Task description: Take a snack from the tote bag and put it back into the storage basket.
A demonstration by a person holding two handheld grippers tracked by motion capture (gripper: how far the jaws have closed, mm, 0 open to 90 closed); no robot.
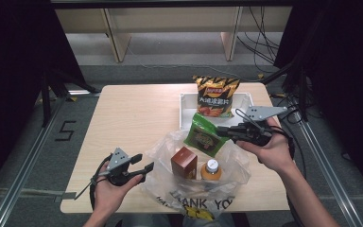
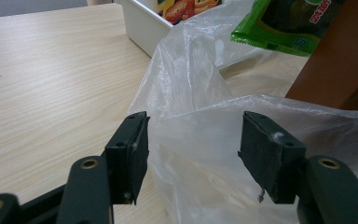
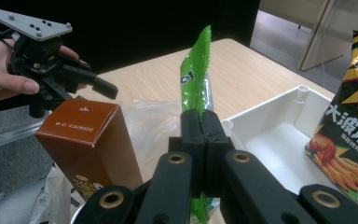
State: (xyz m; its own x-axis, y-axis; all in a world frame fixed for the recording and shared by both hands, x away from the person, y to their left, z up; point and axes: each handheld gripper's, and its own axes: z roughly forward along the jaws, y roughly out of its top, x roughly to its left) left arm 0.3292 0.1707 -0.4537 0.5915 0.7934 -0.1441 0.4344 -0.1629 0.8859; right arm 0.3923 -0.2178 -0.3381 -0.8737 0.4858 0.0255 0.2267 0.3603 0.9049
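Fingers of the right gripper [image 3: 200,140] are squeezed tight on the green snack packet [image 3: 195,81], which stands up thin between them. Seen from above, that green snack packet [image 1: 204,134] hangs over the far rim of the clear plastic bag [image 1: 170,144], with the right gripper [image 1: 227,132] at its right side. The left gripper [image 2: 193,154] has its fingers [image 2: 129,156] wide apart. The near edge of the bag [image 2: 200,140] lies between them, but I can't tell for sure if it touches them.

Inside the bag stand a brown box [image 1: 184,162] and a bottle with a white cap [image 1: 211,170], close beside each other. The packet is just past them, up higher. Behind it is a white tray [image 1: 185,111], with a big chip bag [image 1: 216,96] leaning in it. The tray's near wall is close to the bag's far edge.

The wooden table [image 1: 132,118] has lots of bare room on the left and far-left side. The left gripper [image 1: 127,168] sits near the front edge of the table, just left of the bag.
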